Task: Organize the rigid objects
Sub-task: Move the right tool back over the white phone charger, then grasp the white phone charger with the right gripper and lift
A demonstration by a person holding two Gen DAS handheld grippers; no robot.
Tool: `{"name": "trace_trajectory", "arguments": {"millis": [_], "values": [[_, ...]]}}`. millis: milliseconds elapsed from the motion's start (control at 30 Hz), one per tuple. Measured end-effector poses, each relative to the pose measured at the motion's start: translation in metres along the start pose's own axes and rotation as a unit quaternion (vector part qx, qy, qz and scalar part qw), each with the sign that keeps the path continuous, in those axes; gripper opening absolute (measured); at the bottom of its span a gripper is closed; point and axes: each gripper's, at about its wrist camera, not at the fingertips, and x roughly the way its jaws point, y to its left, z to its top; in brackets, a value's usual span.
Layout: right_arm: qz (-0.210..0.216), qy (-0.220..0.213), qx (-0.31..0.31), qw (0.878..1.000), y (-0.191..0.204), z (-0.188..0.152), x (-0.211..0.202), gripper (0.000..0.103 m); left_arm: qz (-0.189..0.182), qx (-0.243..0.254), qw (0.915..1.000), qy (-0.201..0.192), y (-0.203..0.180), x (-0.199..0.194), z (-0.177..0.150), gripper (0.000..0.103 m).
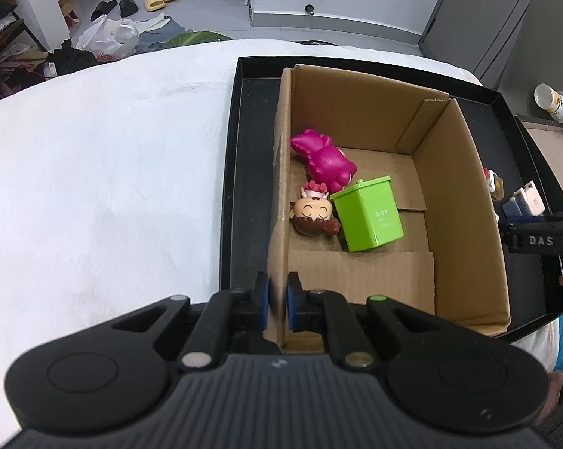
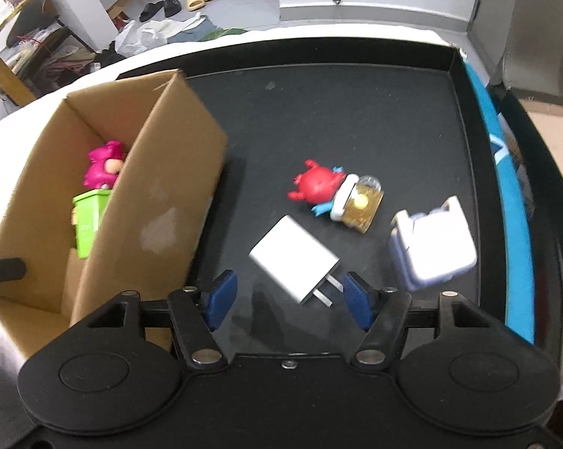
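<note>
Holding 3 toys, cardboard box stands in black tray.

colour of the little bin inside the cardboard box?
Bright green bin, small pale lettering on its side; clearest in the left wrist view.

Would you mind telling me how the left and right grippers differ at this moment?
The left gripper is shut on the cardboard box wall; the right gripper is open and holds nothing. The left is at the box; the right is above the black tray, near the white charger. Both have blue pads.
</note>
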Motion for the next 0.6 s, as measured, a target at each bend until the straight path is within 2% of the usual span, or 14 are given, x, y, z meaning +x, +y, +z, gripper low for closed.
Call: {"name": "trace_trajectory", "arguments": {"millis": [167, 333, 467, 600], "values": [[-0.013, -0.007, -0.051, 0.999, 0.011, 0.002, 0.007, 0.063, -0.002, 0.005, 1.0, 0.0, 0.0, 0.0, 0.0, 0.009], [-0.031, -0.002, -0.053, 0.998, 0.007, 0.004, 0.016, 0.063, -0.004, 0.007, 1.0, 0.002, 0.001, 0.002, 0.001, 0.009], [-0.031, -0.009, -0.047, 0.998, 0.004, 0.006, 0.018, 0.058, -0.004, 0.015, 0.9999, 0.003, -0.001, 0.003, 0.001, 0.009], [-0.02, -0.008, -0.044, 0.999, 0.005, 0.006, 0.016, 0.047, -0.004, 0.011, 0.9999, 0.005, 0.0, 0.005, 0.001, 0.009]]}}
